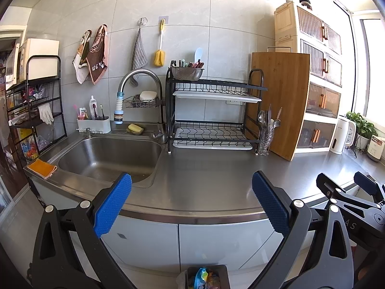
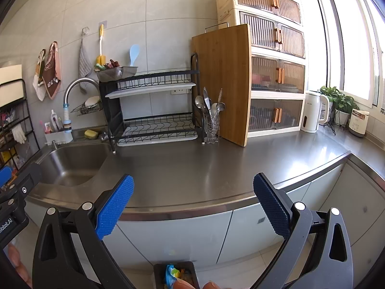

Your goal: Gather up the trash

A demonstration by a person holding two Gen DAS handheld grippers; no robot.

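Two grippers, jaws apart; fingertips only in right wrist view.

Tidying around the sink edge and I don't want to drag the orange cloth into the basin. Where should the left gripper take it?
Grip the orange cloth by its front corner, which overhangs the counter edge, left of the sink. Come from the front, low and level, one finger of the left gripper above and one below: it lies flat, so only the overhang offers a pinch.
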